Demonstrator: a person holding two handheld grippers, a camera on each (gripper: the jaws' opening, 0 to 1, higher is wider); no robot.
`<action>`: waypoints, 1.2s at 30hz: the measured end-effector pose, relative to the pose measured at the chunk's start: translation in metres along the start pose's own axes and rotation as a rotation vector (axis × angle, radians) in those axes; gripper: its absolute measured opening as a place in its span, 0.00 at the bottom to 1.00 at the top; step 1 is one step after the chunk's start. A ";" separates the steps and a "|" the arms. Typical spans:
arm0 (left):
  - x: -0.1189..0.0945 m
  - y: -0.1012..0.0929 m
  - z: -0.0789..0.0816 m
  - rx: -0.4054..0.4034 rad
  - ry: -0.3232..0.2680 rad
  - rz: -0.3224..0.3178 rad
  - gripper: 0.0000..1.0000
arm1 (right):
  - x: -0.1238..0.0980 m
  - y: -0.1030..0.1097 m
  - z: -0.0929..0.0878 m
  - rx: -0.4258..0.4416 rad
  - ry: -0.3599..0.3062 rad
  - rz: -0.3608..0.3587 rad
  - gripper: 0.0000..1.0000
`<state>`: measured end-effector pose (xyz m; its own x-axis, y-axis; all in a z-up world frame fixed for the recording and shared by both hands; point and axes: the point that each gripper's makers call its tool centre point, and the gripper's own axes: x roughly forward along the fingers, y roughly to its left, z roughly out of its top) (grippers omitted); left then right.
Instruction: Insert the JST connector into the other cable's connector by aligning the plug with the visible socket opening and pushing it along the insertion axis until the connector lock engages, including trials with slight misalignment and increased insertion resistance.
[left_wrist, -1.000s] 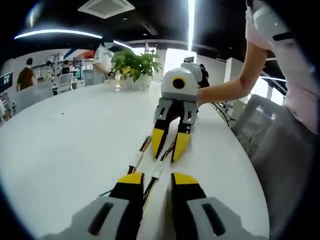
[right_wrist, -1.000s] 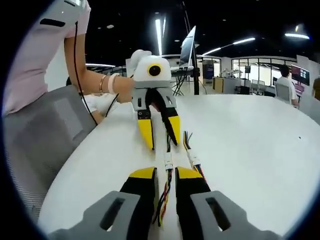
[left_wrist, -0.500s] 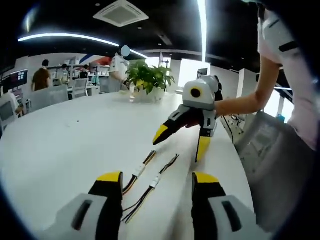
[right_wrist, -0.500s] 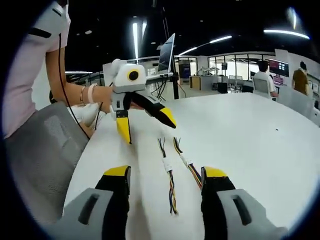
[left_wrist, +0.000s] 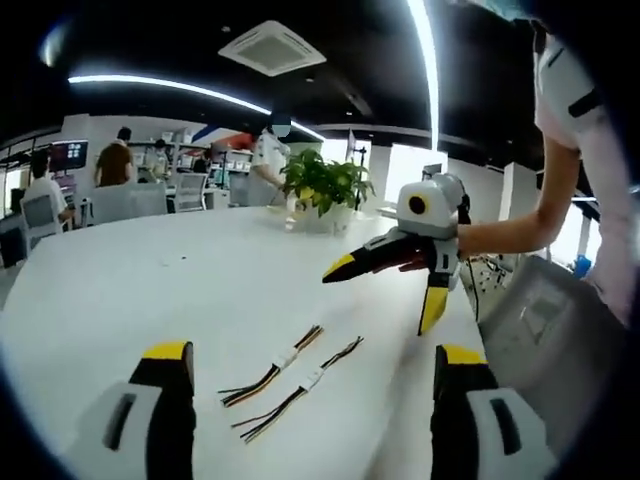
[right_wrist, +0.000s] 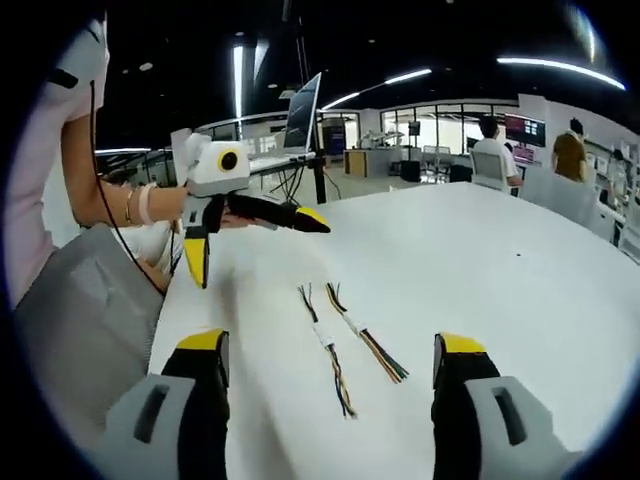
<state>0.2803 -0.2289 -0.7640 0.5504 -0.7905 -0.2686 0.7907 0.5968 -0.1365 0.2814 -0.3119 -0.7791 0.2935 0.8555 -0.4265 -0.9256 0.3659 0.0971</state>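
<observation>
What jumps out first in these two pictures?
Two short multicoloured cables lie side by side on the big white table, each with a small white connector mid-length. A yellow-tipped tool, jaws spread wide, hovers beyond them, held by a person's hand. A leafy plant stands farther back.

I see a broad white desk (left_wrist: 150, 290) with a potted green plant (left_wrist: 325, 185) at its far edge. A grey mesh chair (right_wrist: 75, 320) stands beside the desk, and a tilted monitor (right_wrist: 303, 100) rises behind it.
</observation>
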 end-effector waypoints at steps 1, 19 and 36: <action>-0.001 -0.002 0.001 -0.004 -0.003 0.003 0.99 | -0.002 0.001 0.000 0.003 0.004 -0.006 0.85; -0.058 -0.021 0.006 0.002 0.094 0.151 0.99 | -0.050 0.030 0.016 0.037 -0.022 -0.130 0.88; -0.095 -0.045 0.019 -0.020 0.077 0.253 0.99 | -0.101 0.045 0.014 0.125 -0.057 -0.289 0.84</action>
<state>0.1974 -0.1838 -0.7144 0.7070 -0.6039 -0.3681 0.6251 0.7770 -0.0741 0.2136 -0.3774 -0.7193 0.5565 0.7275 -0.4014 -0.7663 0.6361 0.0904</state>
